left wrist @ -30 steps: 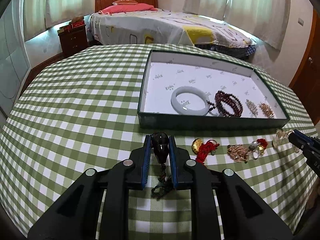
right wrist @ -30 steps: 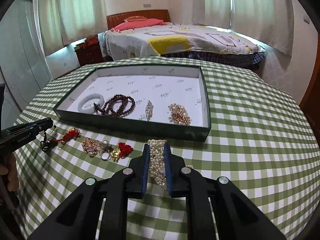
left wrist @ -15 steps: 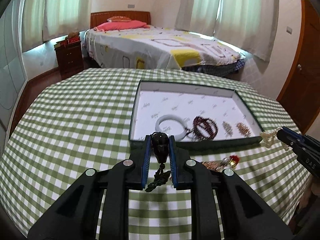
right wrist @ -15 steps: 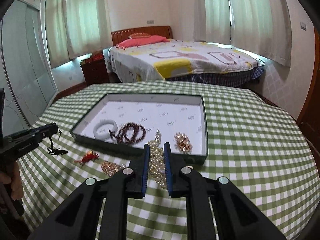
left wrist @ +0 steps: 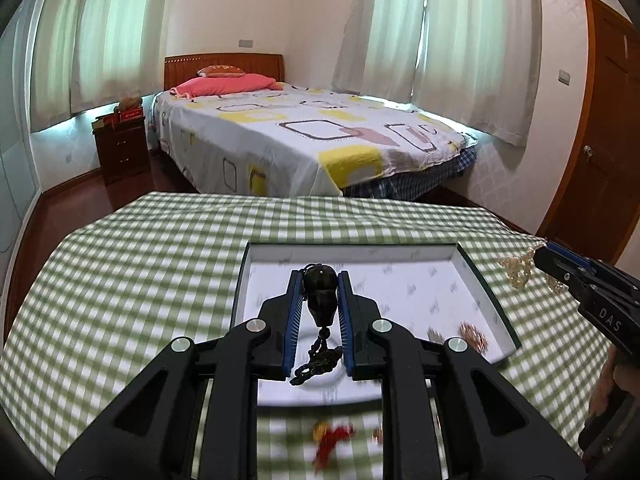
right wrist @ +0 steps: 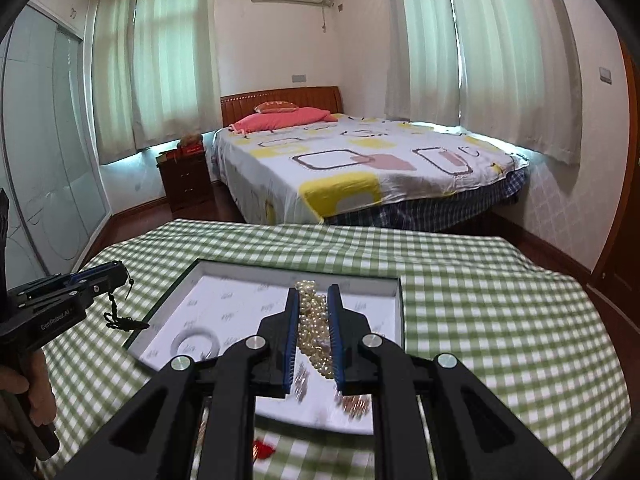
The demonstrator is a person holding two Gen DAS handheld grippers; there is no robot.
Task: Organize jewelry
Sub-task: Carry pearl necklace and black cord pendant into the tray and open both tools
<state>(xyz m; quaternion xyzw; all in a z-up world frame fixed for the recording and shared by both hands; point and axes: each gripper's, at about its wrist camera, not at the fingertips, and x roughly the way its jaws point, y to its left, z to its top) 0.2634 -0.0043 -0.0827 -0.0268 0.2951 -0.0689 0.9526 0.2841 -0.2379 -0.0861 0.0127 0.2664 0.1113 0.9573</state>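
The dark pendant (left wrist: 320,294) sits clamped between the blue pads of the left gripper (left wrist: 319,320), its black cord and tassel (left wrist: 318,362) dangling below, all held in the air over the near part of the box (left wrist: 486,304). The pearl strand (right wrist: 314,328) is pinched the same way in the right gripper (right wrist: 313,334), bunched between the pads and hanging above the box's right half. The box is a shallow green-walled one with a white printed lining, resting on the green checked tablecloth (left wrist: 140,280). Inside it lie a white bangle (right wrist: 196,342) near the left front and some small gold pieces (left wrist: 472,334) toward the right; motion blur makes them hard to identify more closely. On the cloth in front of the box lies a red tassel charm (left wrist: 334,438), also blurred. Beyond the table stand a bed (right wrist: 360,172) with a patterned sheet and pink pillow, a dark nightstand (right wrist: 184,180) and pale curtains.
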